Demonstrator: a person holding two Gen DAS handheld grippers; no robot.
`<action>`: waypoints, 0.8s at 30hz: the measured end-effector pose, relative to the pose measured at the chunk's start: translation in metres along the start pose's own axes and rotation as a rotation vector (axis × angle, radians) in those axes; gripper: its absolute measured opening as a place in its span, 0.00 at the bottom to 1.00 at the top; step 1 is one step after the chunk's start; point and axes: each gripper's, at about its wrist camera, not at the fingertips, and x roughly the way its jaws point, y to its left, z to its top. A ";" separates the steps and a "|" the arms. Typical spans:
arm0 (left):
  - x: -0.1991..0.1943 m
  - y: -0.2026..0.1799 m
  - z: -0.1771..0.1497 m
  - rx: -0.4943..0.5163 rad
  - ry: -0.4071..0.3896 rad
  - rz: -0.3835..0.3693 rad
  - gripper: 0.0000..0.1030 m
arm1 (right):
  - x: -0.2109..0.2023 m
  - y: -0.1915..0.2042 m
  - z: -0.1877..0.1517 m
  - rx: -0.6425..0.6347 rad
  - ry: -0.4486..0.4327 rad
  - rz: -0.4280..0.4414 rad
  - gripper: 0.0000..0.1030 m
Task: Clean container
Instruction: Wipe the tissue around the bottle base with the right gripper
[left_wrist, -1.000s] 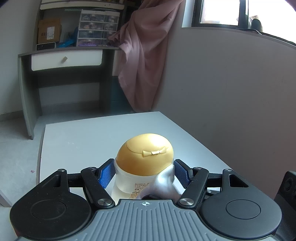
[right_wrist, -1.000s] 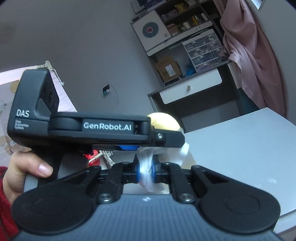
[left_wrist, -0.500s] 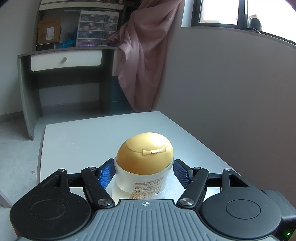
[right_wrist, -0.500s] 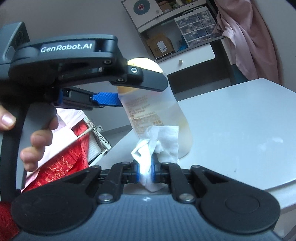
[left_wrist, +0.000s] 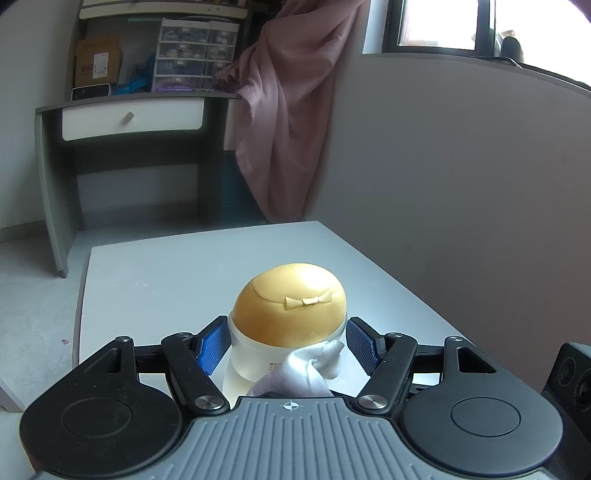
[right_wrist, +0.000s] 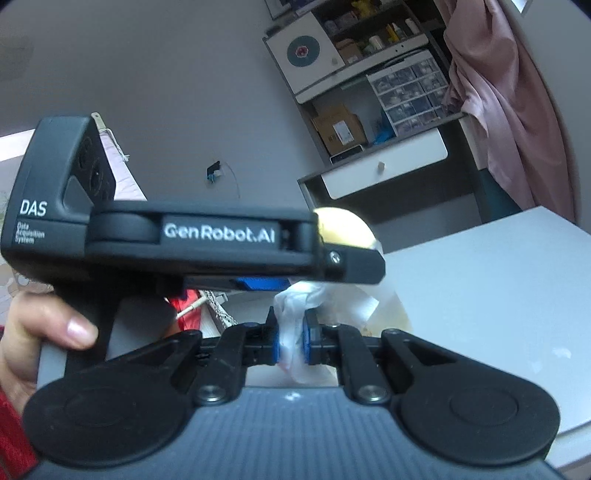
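Container (left_wrist: 286, 332), a translucent jar with a domed yellow lid (left_wrist: 291, 308), stood upright on the white worktop (left_wrist: 166, 273), long axis vertical, held between the blue pads (left_wrist: 212, 343) of the left hand-held gripper (left_wrist: 288, 345), which pressed on its sides just under the lid. A crumpled white wipe (left_wrist: 306, 371) lay against the jar's near-right wall, low down. That wipe was pinched tight in the right hand-held gripper (right_wrist: 291, 341), jaws squeezed together on it. From the right wrist view the jar sat directly ahead of and slightly above the wipe, partly hidden by the left hand-held gripper's body (right_wrist: 207, 240), which lay level across the view, a bare hand (right_wrist: 40, 350) round its handle. The right side was plainly nearer for wiping; I judged the next stroke would run along the jar's wall while the left kept it from tipping. Whether the jar's base touched the worktop could not be told
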 end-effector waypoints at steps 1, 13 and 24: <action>0.000 0.000 0.000 0.000 0.001 0.000 0.67 | 0.001 0.000 -0.001 0.000 0.003 -0.001 0.11; 0.001 0.002 0.005 -0.002 0.006 -0.002 0.67 | 0.012 -0.010 -0.019 0.008 0.083 -0.024 0.11; -0.002 0.000 -0.002 -0.003 -0.004 0.000 0.69 | 0.022 -0.008 -0.028 0.018 0.113 -0.053 0.11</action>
